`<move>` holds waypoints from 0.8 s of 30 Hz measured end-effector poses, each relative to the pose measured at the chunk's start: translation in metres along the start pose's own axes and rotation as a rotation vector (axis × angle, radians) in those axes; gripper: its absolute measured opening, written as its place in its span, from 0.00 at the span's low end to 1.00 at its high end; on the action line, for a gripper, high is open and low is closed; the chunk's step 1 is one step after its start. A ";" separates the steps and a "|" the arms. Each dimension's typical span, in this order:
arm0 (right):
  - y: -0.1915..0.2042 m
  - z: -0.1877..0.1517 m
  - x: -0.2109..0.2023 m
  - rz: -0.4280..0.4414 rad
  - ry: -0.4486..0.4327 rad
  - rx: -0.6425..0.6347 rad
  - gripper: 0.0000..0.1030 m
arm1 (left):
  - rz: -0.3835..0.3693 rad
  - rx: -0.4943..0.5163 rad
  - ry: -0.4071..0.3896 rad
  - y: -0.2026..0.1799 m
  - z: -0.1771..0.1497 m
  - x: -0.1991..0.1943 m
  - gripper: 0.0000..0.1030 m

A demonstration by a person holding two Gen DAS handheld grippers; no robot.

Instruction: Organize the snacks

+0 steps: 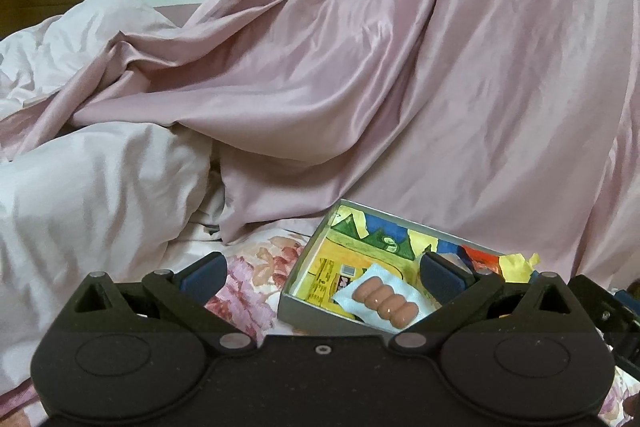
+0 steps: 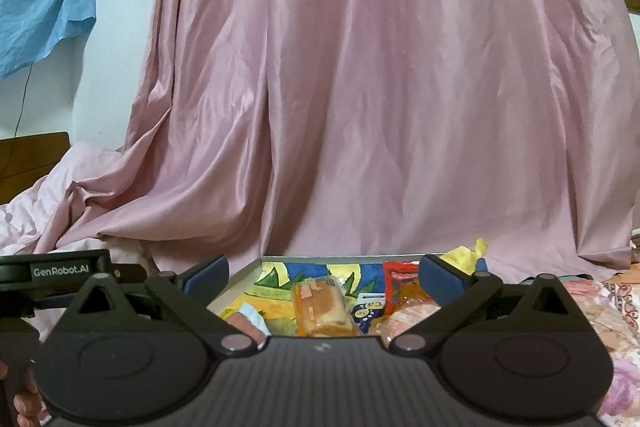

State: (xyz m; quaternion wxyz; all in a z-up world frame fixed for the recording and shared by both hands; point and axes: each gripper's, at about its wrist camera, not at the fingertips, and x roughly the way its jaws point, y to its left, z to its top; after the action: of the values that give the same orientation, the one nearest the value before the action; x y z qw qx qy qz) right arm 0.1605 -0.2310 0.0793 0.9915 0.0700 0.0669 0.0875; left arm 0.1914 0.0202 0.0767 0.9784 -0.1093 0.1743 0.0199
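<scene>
Both grippers hang with jaws spread apart, holding nothing: the left gripper (image 1: 320, 277) and the right gripper (image 2: 322, 277). Below them on the floral bed (image 1: 248, 271) sits a colourful box (image 1: 304, 311) containing a sausage pack (image 1: 386, 301), a wrapped cake (image 2: 322, 309) and other snacks.

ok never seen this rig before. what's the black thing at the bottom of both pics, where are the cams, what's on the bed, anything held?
No robot arm here: a person holds a two-finger gripper in each hand, and a fisheye camera on each looks forward along its fingers. The black shape low in each picture is that gripper's own body. The left gripper and right gripper are both open and hold nothing. On the floral bedsheet sits an open box with a colourful lining. Inside are a sausage pack, a wrapped cake and a red packet. Pink fabric hangs behind.
</scene>
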 end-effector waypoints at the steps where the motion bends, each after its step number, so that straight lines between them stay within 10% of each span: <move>1: 0.000 0.000 -0.003 -0.001 -0.001 -0.002 1.00 | -0.001 0.004 -0.002 0.000 -0.001 -0.003 0.99; 24: 0.005 -0.005 -0.041 0.010 0.002 -0.019 1.00 | 0.018 0.068 -0.016 0.004 -0.023 -0.047 0.99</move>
State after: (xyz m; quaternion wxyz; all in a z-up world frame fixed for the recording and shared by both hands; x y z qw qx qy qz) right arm 0.1185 -0.2330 0.0801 0.9915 0.0607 0.0668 0.0932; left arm 0.1391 0.0194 0.0705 0.9827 -0.0743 0.1682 0.0236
